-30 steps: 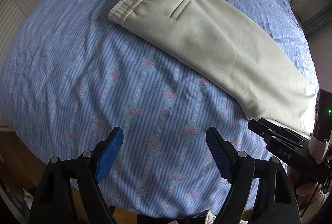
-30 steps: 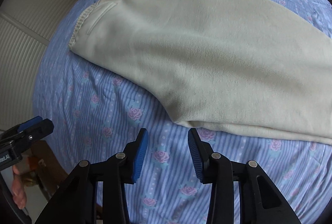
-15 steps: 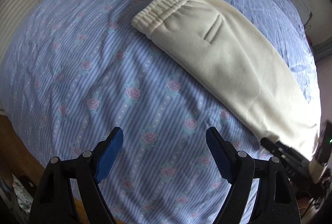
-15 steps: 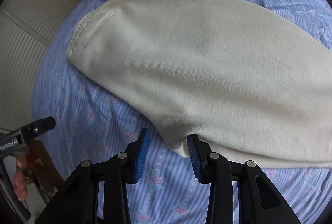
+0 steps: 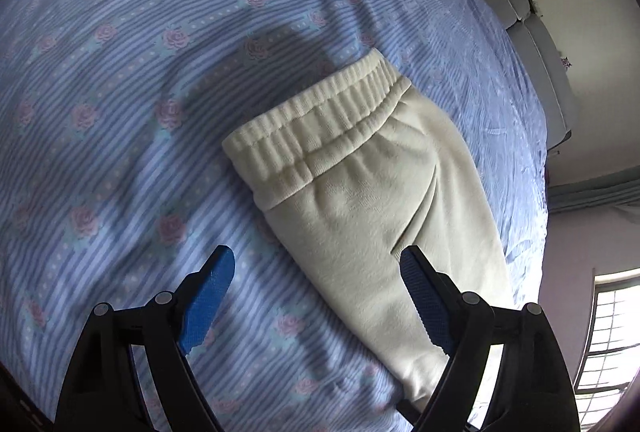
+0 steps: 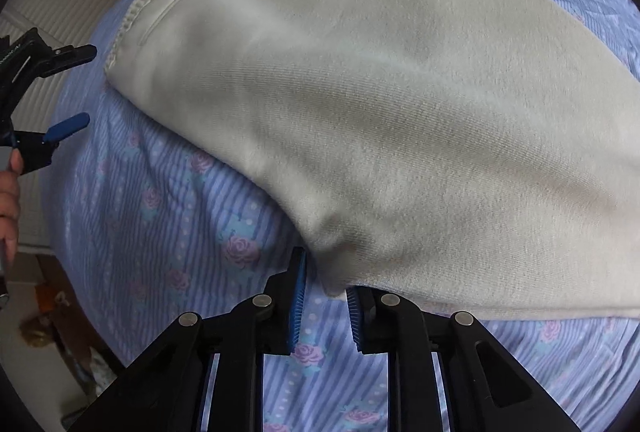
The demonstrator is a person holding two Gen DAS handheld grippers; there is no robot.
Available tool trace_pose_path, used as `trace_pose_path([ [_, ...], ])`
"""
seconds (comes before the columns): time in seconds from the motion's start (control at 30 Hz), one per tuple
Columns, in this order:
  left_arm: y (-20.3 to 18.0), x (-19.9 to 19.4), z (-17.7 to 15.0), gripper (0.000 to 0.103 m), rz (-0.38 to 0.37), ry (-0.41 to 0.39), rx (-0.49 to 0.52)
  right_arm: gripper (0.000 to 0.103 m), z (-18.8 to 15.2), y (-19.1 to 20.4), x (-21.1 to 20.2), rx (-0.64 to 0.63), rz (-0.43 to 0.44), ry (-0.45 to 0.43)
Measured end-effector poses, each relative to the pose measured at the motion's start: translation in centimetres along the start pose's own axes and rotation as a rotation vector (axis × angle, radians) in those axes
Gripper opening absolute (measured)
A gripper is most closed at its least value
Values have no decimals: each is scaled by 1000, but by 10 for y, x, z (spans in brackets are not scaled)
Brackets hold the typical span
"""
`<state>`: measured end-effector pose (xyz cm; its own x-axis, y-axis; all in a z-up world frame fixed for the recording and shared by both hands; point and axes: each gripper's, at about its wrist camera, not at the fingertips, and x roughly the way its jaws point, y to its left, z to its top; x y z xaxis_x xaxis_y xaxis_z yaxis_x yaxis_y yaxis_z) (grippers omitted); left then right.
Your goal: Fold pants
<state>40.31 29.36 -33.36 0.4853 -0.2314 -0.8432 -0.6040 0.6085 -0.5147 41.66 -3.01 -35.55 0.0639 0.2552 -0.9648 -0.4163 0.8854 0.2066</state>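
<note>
On the blue striped, rose-printed bedsheet (image 5: 120,135), cream sweatpants (image 5: 372,199) are lying folded lengthwise, waistband toward the headboard side. Over the waistband end, the left gripper (image 5: 316,296) is hovering with its jaws spread wide, gripping nothing. The right gripper (image 6: 326,304) has just been closing, its narrowed jaws pinching at a corner of the cloth; whether the pads are pressing it, I cannot tell.

The left hand-held gripper (image 5: 316,272) points steeply down, its jaws spread wide with nothing pressed between the blue pads (image 5: 208,296). From the right wrist view it shows at the left edge, a hand (image 6: 9,199) wrapped around its handle. The right hand-held gripper (image 6: 326,284) also points steeply down; its jaws have just been closing and stand narrowly apart.
</note>
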Motion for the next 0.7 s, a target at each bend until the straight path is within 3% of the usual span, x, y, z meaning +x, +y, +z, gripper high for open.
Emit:
trace_pose_path([
  [0.2,20,29,28,81,-54,29,-128,21,2,0,2,46,-68,21],
  [0.33,18,30,47,53,-60,27,-172,21,11,17,9,16,-144,37],
  [0.37,16,30,50,41,-32,38,-163,21,11,21,11,10,-155,39],
  [0.47,4,4,54,19,-42,-1,-118,21,14,31,16,7,-170,47],
  [0.53,-6,-25,56,17,-52,-82,-63,21,16,31,13,10,-161,49],
  [0.6,-9,-32,64,17,-5,-134,14,21,15,36,6,2,-140,39],
  [0.7,6,0,74,17,65,-51,48,21,16,42,3,-27,-143,39],
])
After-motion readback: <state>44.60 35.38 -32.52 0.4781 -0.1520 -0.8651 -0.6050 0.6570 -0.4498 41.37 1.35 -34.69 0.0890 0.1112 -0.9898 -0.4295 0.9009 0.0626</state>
